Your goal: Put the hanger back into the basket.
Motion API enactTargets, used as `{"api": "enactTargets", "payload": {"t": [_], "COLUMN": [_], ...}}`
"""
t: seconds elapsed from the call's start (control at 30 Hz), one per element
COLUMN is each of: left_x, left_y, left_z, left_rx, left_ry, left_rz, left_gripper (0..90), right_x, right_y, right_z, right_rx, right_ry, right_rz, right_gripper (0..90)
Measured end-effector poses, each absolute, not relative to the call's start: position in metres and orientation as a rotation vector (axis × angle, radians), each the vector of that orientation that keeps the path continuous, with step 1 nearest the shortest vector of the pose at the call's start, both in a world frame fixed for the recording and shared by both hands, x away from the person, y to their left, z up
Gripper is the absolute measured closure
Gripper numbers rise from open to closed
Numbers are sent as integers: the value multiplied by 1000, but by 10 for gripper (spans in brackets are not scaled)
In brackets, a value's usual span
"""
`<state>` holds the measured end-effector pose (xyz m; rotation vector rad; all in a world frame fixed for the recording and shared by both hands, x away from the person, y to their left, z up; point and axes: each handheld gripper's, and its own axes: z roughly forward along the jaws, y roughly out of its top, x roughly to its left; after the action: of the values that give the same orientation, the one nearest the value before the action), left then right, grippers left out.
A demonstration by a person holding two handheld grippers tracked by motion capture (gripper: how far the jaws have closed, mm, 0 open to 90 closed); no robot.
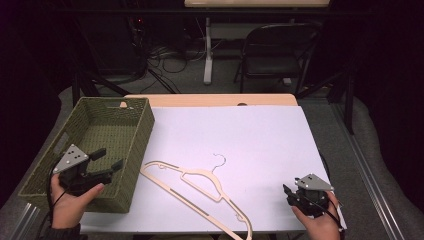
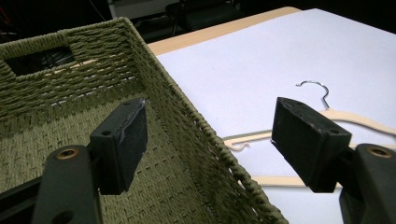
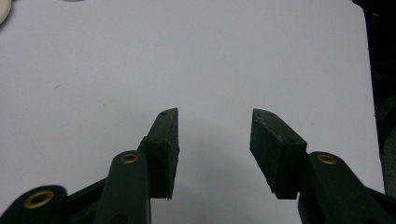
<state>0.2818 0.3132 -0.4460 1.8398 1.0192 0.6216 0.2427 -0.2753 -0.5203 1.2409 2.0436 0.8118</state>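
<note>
Nothing moved so far, by the look of it: two pale hangers (image 1: 200, 187) lying flat on the white sheet (image 1: 260, 145), overlapping, just right of the green woven basket (image 1: 137, 145), none inside it. Probably all of the work left: grasping, lifting, dropping into the basket. Long axis running diagonally, from near the basket's front corner down toward the table's near edge; the wire hook (image 1: 218, 161) pointing away, toward the far side. Left gripper (image 1: 106, 161) hovering over the basket's right wall, jaws spread wide, holding nothing. Right gripper (image 1: 289, 192) low at the sheet's near right corner, well apart from the hangers, jaws parted, empty.
</note>
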Motion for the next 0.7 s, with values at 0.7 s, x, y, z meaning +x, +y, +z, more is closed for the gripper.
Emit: {"api": "enactTargets", "payload": {"t": [0.7], "left_x": [273], "left_y": [315], "left_z": [-440], "left_rx": [1844], "left_ry": [1032], "left_rz": [631], "left_gripper": [272], "right_x": [274], "right_y": [-242], "right_z": [-490], "right_rx": [1254], "right_ry": [2352], "right_rz": [669], "right_gripper": [555]}}
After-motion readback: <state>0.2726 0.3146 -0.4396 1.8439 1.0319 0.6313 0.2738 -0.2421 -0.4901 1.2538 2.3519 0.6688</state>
